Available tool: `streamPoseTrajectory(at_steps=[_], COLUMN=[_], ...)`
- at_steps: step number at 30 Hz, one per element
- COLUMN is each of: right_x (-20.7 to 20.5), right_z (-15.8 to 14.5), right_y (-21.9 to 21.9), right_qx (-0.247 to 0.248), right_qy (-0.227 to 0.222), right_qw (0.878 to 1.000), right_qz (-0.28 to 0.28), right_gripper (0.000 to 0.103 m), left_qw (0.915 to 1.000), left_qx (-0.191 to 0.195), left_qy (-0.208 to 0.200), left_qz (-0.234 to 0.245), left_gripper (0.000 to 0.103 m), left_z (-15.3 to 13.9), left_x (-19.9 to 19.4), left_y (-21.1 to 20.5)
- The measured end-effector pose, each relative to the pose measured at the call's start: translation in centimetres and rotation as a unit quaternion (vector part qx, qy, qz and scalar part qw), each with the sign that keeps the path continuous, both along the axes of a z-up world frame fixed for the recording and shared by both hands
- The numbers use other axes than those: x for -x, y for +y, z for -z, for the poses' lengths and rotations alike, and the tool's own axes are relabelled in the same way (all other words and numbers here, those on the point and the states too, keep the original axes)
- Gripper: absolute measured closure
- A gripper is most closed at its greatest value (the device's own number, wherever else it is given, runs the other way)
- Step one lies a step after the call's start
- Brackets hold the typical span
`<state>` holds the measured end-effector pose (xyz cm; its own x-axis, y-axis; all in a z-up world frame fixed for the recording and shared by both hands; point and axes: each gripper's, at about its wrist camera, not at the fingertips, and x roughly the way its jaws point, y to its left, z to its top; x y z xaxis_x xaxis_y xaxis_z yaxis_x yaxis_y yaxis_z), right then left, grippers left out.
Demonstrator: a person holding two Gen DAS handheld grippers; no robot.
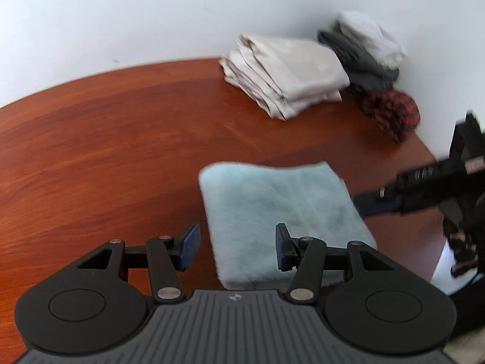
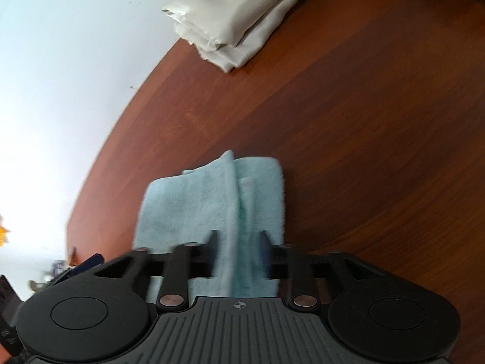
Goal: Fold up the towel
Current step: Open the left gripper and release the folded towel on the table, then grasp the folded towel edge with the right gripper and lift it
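My left gripper (image 1: 238, 247) is let go, its two blue pads wide apart with nothing between them, and it hangs just over the near edge of the towel (image 1: 282, 212). The towel is soft and light blue. It lies on the brown table (image 1: 106, 151) as a thick, doubled-up pad, at about 6 o'clock on the table from where I look, close to me. My right gripper (image 2: 239, 254) is squeezed onto the towel's side, with a bunch of layers pinched between its fingers. In the left view that gripper comes in from 3 o'clock. In the right view I see a hemmed edge running up the middle of the cloth, so the layers do not line up fully there. I think the towel is folded already, or nearly so, and I cannot say if one more fold is wanted. To do this part well, I should keep my right squeeze steady so no layer slips out, move slowly, and keep the edges even. My left gripper can press the flat top down to stop the pad from sliding. Far off at 1 o'clock sit a stack of cream cloths (image 1: 285, 75), a dark cloth (image 1: 360, 60) and a red checked thing (image 1: 391, 115), well apart from my towel.
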<state>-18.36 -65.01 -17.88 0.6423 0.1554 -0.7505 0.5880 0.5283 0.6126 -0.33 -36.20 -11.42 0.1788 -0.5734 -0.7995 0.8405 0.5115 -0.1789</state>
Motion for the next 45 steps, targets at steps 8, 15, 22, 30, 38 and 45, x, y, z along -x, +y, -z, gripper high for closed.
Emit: streamPoseTrajectory(at_steps=[8,15,22,30,38,45], right_x=[-0.2,-1.3,-1.1,-2.2,-2.2,0.1], right_z=[1.1,2.5,2.2,2.2,1.0,-2.2], right_y=[-0.8,-0.9,-0.7,0.4,1.4,0.0], right_qx=[0.002,-0.021,-0.034,0.007,0.029,0.062], right_qy=[0.033,0.043,0.027,0.041,0.019,0.008], right_qw=[0.999,0.998,0.999,0.999,0.999,0.998], right_qz=[-0.019,-0.047,-0.028,-0.030,-0.036,-0.030], right_gripper=[0.037,0.034,0.024,0.030,0.085,0.086], left_qw=[0.9980,0.9945,0.9912,0.9906,0.9891,0.9938], left_qx=[-0.063,-0.085,0.026,-0.016,-0.009,0.029], left_qy=[0.007,0.030,0.078,0.105,0.146,0.107], left_qz=[0.005,-0.054,-0.104,-0.086,-0.017,0.014], left_gripper=[0.044,0.044,0.028,0.029,0.088,0.090], left_z=[3.1,4.9,1.8,5.5,7.0,3.9], left_x=[1.4,1.7,-1.1,-5.0,-4.1,-0.5], left_y=[-0.8,0.0,1.8,-1.9,-3.6,-5.6])
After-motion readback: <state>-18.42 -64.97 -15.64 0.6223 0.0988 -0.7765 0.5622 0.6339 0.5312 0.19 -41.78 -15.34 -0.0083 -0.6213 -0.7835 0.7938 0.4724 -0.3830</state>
